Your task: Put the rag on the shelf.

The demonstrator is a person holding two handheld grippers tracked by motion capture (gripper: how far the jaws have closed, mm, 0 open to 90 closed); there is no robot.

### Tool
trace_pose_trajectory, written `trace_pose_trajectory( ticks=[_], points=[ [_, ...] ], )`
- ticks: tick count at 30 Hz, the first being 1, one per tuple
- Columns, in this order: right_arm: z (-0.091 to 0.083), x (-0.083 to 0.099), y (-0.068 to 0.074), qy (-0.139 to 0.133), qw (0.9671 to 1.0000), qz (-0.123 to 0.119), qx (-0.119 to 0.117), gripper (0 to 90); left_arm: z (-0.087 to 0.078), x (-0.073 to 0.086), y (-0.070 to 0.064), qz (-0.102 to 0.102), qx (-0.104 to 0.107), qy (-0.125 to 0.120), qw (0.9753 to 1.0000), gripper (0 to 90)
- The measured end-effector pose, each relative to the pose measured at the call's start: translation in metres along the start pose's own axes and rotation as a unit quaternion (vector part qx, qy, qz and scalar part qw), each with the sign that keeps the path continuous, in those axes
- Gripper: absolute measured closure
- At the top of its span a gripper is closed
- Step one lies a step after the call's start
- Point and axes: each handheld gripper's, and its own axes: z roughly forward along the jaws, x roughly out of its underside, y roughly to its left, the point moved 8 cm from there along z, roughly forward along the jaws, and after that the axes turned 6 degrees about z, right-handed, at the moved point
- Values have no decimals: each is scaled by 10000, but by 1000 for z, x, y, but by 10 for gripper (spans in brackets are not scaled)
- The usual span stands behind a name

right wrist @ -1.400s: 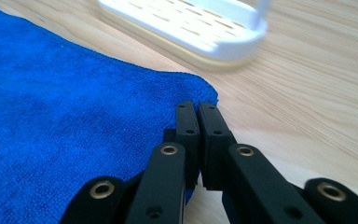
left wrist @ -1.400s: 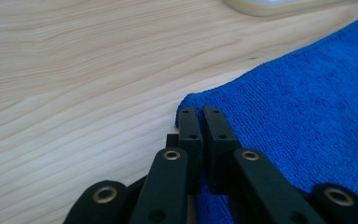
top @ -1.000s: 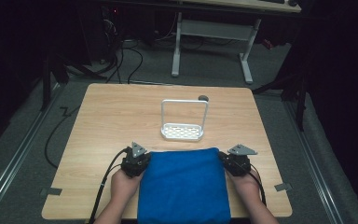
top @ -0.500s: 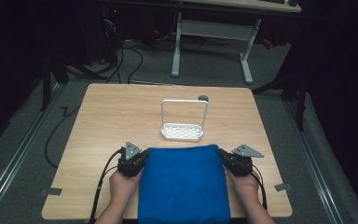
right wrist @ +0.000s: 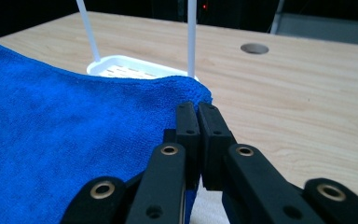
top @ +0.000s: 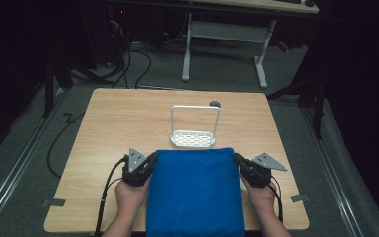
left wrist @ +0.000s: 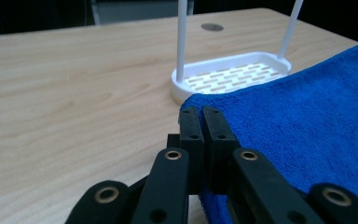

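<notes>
A pale wooden table (top: 113,128) stands in a dark room, cables trailing on the floor at the upper left of the high view. At lower centre, the left gripper (left wrist: 200,122) has its jaws pressed together on the far left corner of a blue towel (top: 193,192), and the right gripper (right wrist: 196,117) pinches the far right corner likewise. The towel lies spread between them, reaching the frame's bottom edge. Just above it stands a white rack (top: 194,127). The step appears to be carrying the held edge; next probably calls for moving both corners evenly, clear of the rack.
</notes>
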Motion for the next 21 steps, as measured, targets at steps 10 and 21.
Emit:
trace_pose_trajectory(
  ticks=[10,21],
  points=[
    [-10,-20,7,-414,9991,-77,-30,883,-9,-20,3,-78,-209,-241,9995,880],
    [-17,-47,15,-752,9969,-212,-7,884,-19,-52,7,58,-294,-762,9966,881]
  ],
)
